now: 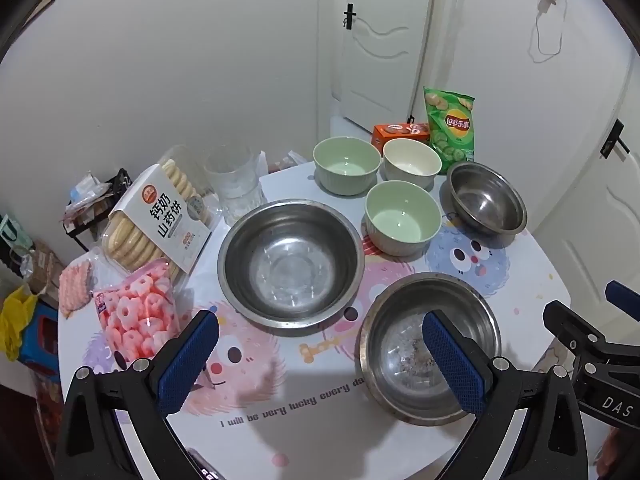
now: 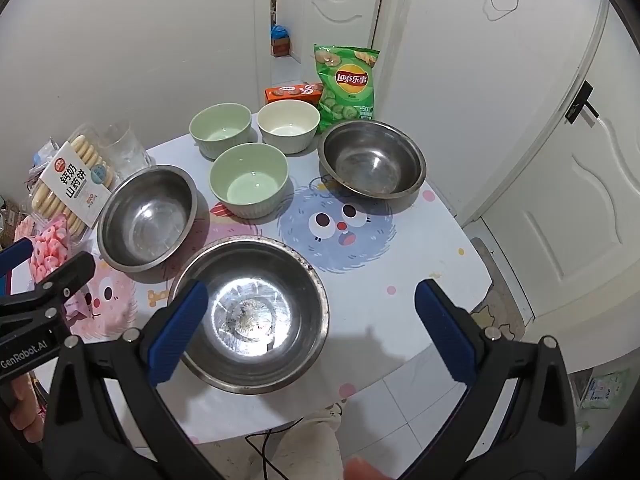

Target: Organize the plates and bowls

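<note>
Three steel bowls stand on the round cartoon-print table [image 1: 532, 280]: a large one [image 1: 292, 264] at the centre, a dirty one [image 1: 400, 364] nearest me, and one [image 1: 486, 200] at the far right. Behind them are two green bowls [image 1: 346, 164] [image 1: 402, 216] and a cream bowl [image 1: 412, 162]. My left gripper [image 1: 320, 320] hangs open above the table's front, its right finger over the dirty bowl. My right gripper [image 2: 311, 286] is open too, above the dirty bowl [image 2: 252, 312] and the table's near edge. Neither holds anything.
Along the left side lie a biscuit pack [image 1: 160, 220], a bag of pink sweets [image 1: 136, 320] and a clear glass [image 1: 234, 184]. A green chips bag [image 2: 348, 84] and an orange box [image 2: 294, 93] stand at the back. White doors close in on the right; a cable lies on the floor.
</note>
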`<control>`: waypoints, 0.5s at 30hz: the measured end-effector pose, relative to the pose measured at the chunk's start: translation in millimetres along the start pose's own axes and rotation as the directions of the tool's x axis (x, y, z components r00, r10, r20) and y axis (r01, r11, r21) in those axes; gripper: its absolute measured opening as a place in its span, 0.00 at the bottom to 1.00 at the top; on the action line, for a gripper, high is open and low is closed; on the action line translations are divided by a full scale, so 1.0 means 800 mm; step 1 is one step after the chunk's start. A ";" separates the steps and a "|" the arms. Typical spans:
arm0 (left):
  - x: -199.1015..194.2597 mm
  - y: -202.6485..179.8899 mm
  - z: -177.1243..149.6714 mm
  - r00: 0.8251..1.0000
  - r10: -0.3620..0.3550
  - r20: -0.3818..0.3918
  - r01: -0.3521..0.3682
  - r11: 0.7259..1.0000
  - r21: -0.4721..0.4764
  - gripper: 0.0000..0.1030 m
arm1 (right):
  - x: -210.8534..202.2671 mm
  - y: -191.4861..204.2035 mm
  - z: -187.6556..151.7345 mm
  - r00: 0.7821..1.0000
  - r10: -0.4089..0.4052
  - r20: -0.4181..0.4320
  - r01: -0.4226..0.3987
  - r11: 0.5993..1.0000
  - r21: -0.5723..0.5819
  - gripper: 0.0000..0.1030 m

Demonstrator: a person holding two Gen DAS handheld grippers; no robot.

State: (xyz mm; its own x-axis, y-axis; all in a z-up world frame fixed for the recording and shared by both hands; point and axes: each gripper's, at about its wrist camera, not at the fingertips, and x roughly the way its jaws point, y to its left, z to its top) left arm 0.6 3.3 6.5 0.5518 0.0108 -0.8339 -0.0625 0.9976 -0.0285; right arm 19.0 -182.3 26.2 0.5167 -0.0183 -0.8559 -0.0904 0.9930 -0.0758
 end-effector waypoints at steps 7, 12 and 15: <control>0.000 0.000 0.000 1.000 0.001 0.002 -0.001 1.000 0.002 1.00 | 0.000 -0.002 0.000 1.000 -0.001 0.001 0.001 1.000 0.000 1.00; 0.000 -0.001 -0.001 1.000 0.002 0.002 -0.002 1.000 0.001 1.00 | 0.001 -0.004 0.000 1.000 0.000 -0.002 0.000 1.000 -0.002 1.00; 0.000 -0.001 -0.001 1.000 0.003 0.002 -0.003 1.000 0.002 1.00 | 0.001 -0.004 0.000 1.000 -0.001 -0.001 0.001 1.000 0.004 1.00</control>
State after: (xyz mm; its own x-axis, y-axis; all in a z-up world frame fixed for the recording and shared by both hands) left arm 0.3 2.5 6.3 0.5531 0.0135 -0.8330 -0.0622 0.9977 -0.0251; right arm 19.8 -185.2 25.9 0.5162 -0.0191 -0.8563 -0.0868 0.9934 -0.0745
